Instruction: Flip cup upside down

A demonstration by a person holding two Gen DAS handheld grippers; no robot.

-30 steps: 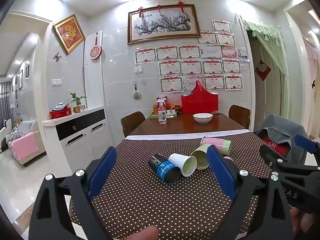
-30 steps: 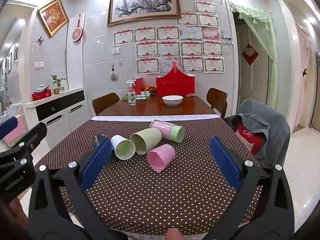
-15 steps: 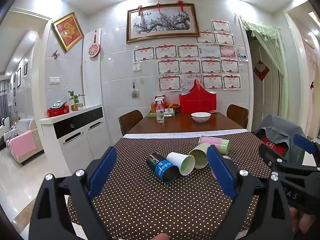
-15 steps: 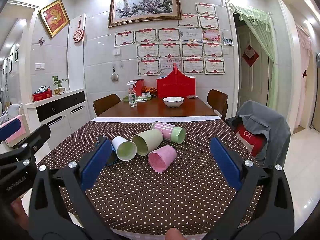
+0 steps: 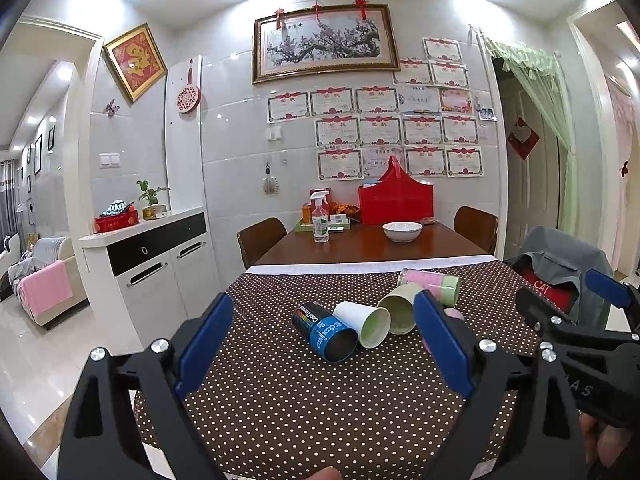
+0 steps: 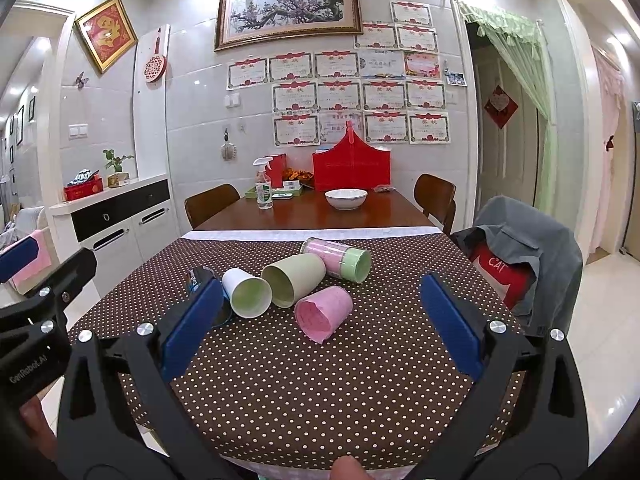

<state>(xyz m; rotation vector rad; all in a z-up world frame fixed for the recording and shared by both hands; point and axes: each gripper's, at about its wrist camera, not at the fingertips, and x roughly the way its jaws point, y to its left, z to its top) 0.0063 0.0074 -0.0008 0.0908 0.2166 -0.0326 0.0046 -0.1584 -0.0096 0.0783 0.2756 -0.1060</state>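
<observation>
Several cups lie on their sides on the dotted brown tablecloth (image 6: 320, 392). A pink cup (image 6: 323, 312) lies nearest, mouth toward me. Behind it lie a pale green cup (image 6: 292, 280), a white cup (image 6: 246, 292), a pink-and-green tumbler (image 6: 338, 258) and a blue printed cup (image 5: 324, 330), which is half hidden in the right wrist view. My left gripper (image 5: 324, 336) is open and empty, short of the blue cup. My right gripper (image 6: 320, 328) is open and empty, with the pink cup between its fingers' lines but farther away.
Beyond the cloth, the bare wooden table holds a white bowl (image 6: 346, 199), a spray bottle (image 6: 264, 184) and a red box (image 6: 351, 168). Chairs stand around; one at the right carries a grey jacket (image 6: 528, 248). A white cabinet (image 5: 148, 264) stands left.
Both grippers have drifted slightly, so the view shifts a little. The cups have not moved and both grippers stay open.
</observation>
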